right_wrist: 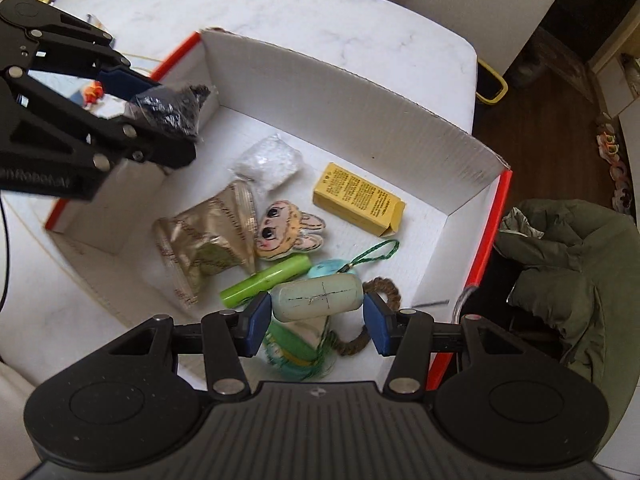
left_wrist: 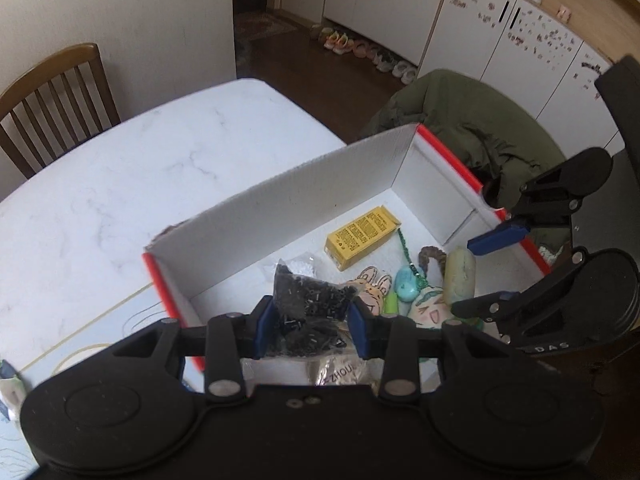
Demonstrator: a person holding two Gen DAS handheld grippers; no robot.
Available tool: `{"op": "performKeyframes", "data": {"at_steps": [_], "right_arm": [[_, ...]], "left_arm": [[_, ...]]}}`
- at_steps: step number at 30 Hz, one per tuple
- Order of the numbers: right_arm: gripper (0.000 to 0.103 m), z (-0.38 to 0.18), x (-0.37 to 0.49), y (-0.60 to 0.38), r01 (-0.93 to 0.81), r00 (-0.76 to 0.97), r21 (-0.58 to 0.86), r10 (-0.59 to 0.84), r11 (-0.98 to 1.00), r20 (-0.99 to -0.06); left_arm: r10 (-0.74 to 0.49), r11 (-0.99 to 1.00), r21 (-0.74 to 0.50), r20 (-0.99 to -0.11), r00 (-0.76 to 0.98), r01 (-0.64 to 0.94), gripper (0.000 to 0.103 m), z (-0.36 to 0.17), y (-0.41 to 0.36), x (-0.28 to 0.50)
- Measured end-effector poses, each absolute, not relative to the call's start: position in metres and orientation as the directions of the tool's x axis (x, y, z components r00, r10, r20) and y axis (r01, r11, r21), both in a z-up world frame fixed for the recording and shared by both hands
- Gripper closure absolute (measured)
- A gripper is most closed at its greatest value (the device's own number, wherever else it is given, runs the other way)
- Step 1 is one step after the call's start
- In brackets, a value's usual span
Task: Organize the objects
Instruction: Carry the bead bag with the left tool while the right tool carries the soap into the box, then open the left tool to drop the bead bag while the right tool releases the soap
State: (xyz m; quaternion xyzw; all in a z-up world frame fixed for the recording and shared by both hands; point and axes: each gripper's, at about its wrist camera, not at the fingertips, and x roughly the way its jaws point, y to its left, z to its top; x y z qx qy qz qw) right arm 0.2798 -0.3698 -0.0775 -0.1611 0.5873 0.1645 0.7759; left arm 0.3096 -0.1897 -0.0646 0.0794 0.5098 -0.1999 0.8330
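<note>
Gripping black bead bag (left_wrist: 310,308) between left fingers (left_wrist: 262,326).

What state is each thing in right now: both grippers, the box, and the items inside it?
Left gripper: shut on bag of black bits, held above the box.
Right gripper: jaws around the pale green case; contact unclear.
Box: open, no lid on.
Yellow carton: lying flat, closed.
Green tube: lying on its side.
Clear packet: lying flat, crumpled.
</note>
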Motion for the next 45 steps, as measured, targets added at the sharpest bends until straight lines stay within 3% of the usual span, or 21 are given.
{"op": "performKeyframes", "data": {"at_steps": [29, 36, 40, 45], "right_arm": [[0.053, -0.132, 0.314, -0.366, -0.455, 0.229, -0.065, 0.046, 0.888, -0.972], [0.054, -0.127, 0.313, -0.368, -0.439, 0.236, -0.058, 0.053, 0.897, -0.97], [0.052, -0.125, 0.311, -0.37, -0.435, 0.238, -0.061, 0.049, 0.898, -0.97], [0.051, -0.116, 0.304, -0.369, -0.436, 0.255, -0.068, 0.051, 0.897, -0.966]], "left_arm": [[-0.171, 0.905, -0.041, -0.947, 0.273, 0.423, 0.066, -0.142, -0.222, 0.338], [-0.168, 0.912, -0.048, -0.95, 0.264, 0.408, 0.062, -0.143, -0.222, 0.341], [-0.156, 0.914, -0.037, -0.951, 0.267, 0.404, 0.05, -0.142, -0.221, 0.338], [-0.168, 0.918, -0.044, -0.944, 0.286, 0.394, 0.047, -0.133, -0.218, 0.333]]}}
